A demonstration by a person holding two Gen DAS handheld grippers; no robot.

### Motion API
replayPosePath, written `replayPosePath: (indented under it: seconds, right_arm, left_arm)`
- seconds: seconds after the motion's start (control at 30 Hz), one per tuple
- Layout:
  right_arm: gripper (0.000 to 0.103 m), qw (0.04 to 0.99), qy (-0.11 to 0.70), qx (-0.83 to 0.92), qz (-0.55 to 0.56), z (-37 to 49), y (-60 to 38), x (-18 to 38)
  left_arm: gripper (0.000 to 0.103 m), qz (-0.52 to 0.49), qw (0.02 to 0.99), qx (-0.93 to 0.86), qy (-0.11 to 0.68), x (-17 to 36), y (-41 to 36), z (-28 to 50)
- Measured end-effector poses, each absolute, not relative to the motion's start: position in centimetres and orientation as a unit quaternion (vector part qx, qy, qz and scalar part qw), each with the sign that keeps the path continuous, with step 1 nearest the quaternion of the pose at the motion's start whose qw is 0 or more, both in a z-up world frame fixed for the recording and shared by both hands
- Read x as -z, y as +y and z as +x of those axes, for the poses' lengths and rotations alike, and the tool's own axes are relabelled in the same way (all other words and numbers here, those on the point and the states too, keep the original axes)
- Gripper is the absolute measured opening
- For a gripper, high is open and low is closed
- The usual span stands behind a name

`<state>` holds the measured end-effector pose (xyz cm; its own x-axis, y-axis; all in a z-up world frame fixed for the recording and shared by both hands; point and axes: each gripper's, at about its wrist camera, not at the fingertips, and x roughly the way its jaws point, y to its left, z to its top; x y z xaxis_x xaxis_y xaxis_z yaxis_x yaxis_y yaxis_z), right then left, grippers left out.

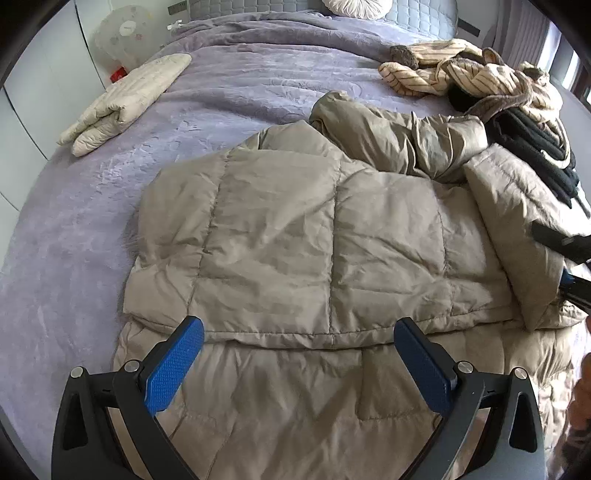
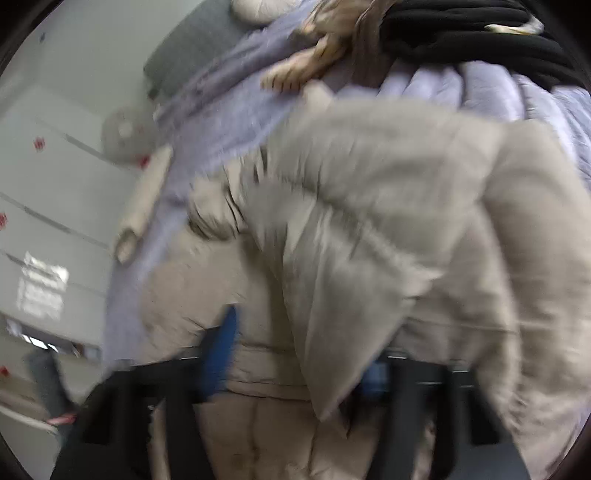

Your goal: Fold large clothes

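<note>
Left wrist view: the taupe down jacket (image 1: 295,236) lies spread on the lavender bedspread (image 1: 74,229), quilted panels up, one side folded over its lower part. A sleeve (image 1: 399,136) bunches at the jacket's far edge. The left gripper (image 1: 299,363) hovers over the jacket's near hem, jaws released and wide apart, nothing between the blue pads (image 1: 173,369). Beyond the jacket's far left corner sits a folded cream quilted garment (image 1: 125,99). Past the sleeve, a striped fleece garment (image 1: 469,74) lies heaped against black clothing (image 1: 532,147). Part of the right gripper (image 1: 565,243) shows at the jacket's right flap.

Right wrist view: heavily motion-blurred. The jacket (image 2: 369,229) fills the frame, a thick flap of it raised directly ahead of the right gripper (image 2: 299,354). One blue pad (image 2: 221,350) shows left of the flap, the other is mostly hidden behind it; the flap sits between them, but I cannot tell whether they are clenched on it. Black clothing (image 2: 480,33) lies beyond the jacket.
</note>
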<state>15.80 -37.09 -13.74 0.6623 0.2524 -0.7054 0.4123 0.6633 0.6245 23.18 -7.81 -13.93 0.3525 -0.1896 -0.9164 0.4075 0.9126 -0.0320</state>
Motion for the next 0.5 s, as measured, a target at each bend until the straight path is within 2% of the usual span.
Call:
replayPosePath:
  seconds: [0.1, 0.17, 0.2, 0.23, 0.27, 0.37, 0.5]
  right_arm:
    - [0.069, 0.808, 0.37, 0.1, 0.448, 14.4, -39.5, 12.6]
    - [0.064, 0.793, 0.349, 0.116, 0.486, 14.6, -41.1, 12.8]
    - [0.044, 0.784, 0.344, 0.118, 0.502, 14.8, -41.6, 13.2]
    - [0.016, 0.78, 0.342, 0.116, 0.511, 15.0, -42.0, 13.4]
    - [0.008, 0.778, 0.339, 0.107, 0.518, 15.5, -42.1, 13.6]
    - [0.007, 0.805, 0.329, 0.053, 0.49, 17.9, -40.1, 12.2]
    - [0.007, 0.839, 0.36, -0.034, 0.406, 21.2, -34.2, 10.2]
  left_arm:
    - [0.103, 0.083, 0.815, 0.193, 0.541, 13.7, -7.5, 23.9]
    - [0.103, 0.072, 0.814, 0.199, 0.541, 13.5, -7.2, 24.4]
    - [0.103, 0.064, 0.813, 0.205, 0.541, 13.5, -7.0, 24.8]
    - [0.103, 0.059, 0.813, 0.208, 0.541, 13.4, -6.9, 24.9]
    - [0.103, 0.049, 0.812, 0.214, 0.542, 13.3, -6.6, 25.3]
    - [0.103, -0.007, 0.805, 0.239, 0.542, 13.0, -5.0, 26.6]
    - [0.103, -0.086, 0.788, 0.269, 0.547, 12.5, -2.7, 28.4]
